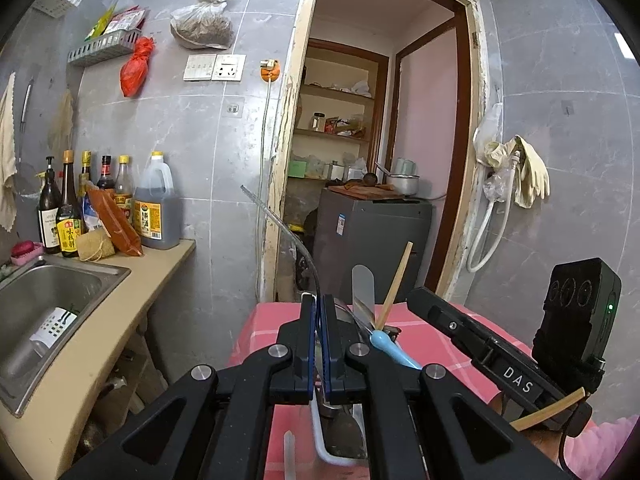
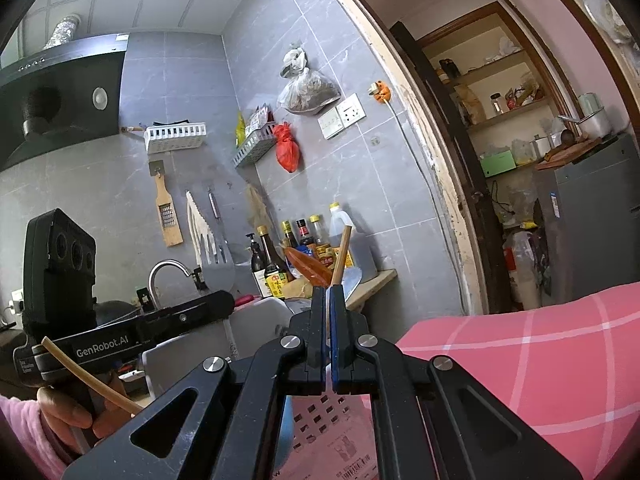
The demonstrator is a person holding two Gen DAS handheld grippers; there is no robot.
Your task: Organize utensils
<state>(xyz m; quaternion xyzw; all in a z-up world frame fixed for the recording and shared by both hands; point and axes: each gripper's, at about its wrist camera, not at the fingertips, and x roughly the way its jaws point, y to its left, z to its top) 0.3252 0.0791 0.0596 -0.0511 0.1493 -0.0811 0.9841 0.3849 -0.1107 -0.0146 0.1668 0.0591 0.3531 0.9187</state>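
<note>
My left gripper (image 1: 319, 300) is shut on a thin metal utensil handle (image 1: 298, 248) that curves up and left above a table with a pink checked cloth (image 1: 432, 344). Just right of it stand a flat metal spatula blade (image 1: 363, 286), a wooden chopstick (image 1: 396, 284) and a light-blue handle (image 1: 390, 346). My right gripper (image 2: 329, 292) is shut on a wooden chopstick (image 2: 341, 256) that points up. A perforated utensil basket (image 2: 320, 420) lies beneath the right gripper. The right gripper's body (image 1: 480, 336) shows at the right of the left wrist view.
A steel sink (image 1: 44, 304) and counter with sauce bottles (image 1: 100, 208) stand at the left. A doorway (image 1: 380, 140) leads to a grey appliance (image 1: 368, 236) and shelves. Utensils hang on the tiled wall (image 2: 200, 224) below a range hood (image 2: 60, 96).
</note>
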